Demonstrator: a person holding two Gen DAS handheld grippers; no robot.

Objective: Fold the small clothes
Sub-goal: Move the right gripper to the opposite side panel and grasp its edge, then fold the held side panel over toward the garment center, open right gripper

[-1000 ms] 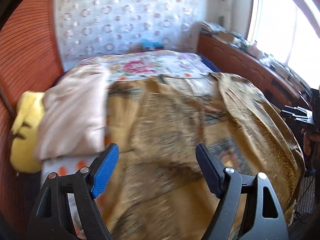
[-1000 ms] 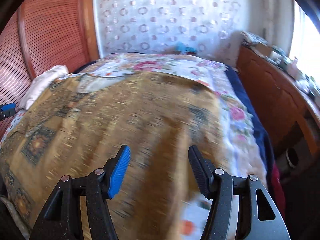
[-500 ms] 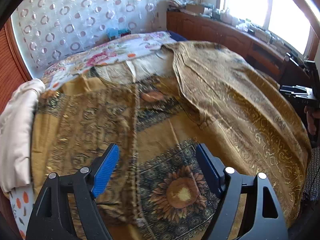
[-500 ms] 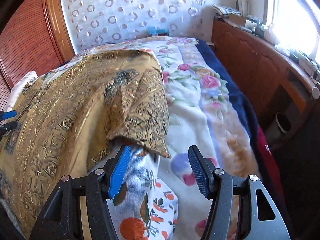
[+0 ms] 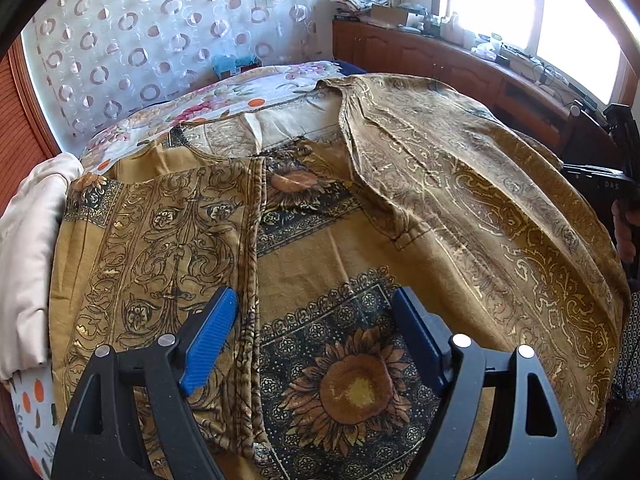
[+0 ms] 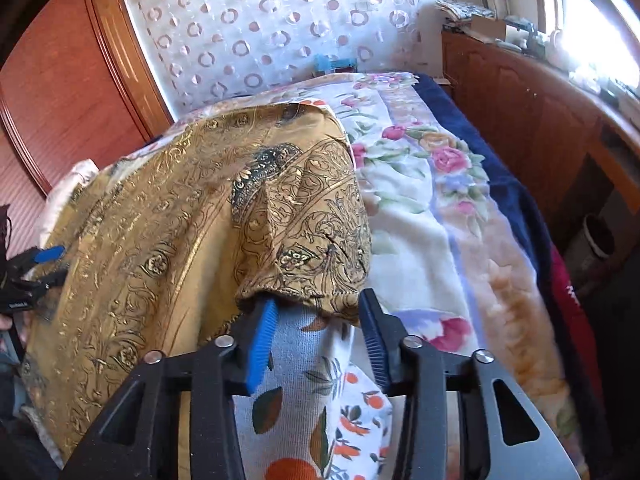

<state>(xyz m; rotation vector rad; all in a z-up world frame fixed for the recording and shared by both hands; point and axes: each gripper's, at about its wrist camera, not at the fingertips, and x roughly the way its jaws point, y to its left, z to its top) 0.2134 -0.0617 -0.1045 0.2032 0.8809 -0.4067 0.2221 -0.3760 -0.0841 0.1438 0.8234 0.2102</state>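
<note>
A gold-brown patterned garment lies spread over the bed, its right side folded over its middle. My left gripper hovers open over the front placket and a sunflower panel, with nothing between its pads. In the right wrist view the garment ends in a sleeve cuff at the bed's near edge. My right gripper straddles that cuff's hem and its jaws are closing. The pads are still apart and do not pinch the cloth. The left gripper shows at the far left edge.
A floral blanket and an orange-print sheet cover the bed under the garment. A cream quilt lies at the left edge. A wooden cabinet runs under the window on the right. A ring-patterned curtain hangs behind.
Both views swung from blur to steady. The left gripper settled over the sunflower panel. The right gripper came down to the sleeve cuff and its jaws narrowed around the hem.
</note>
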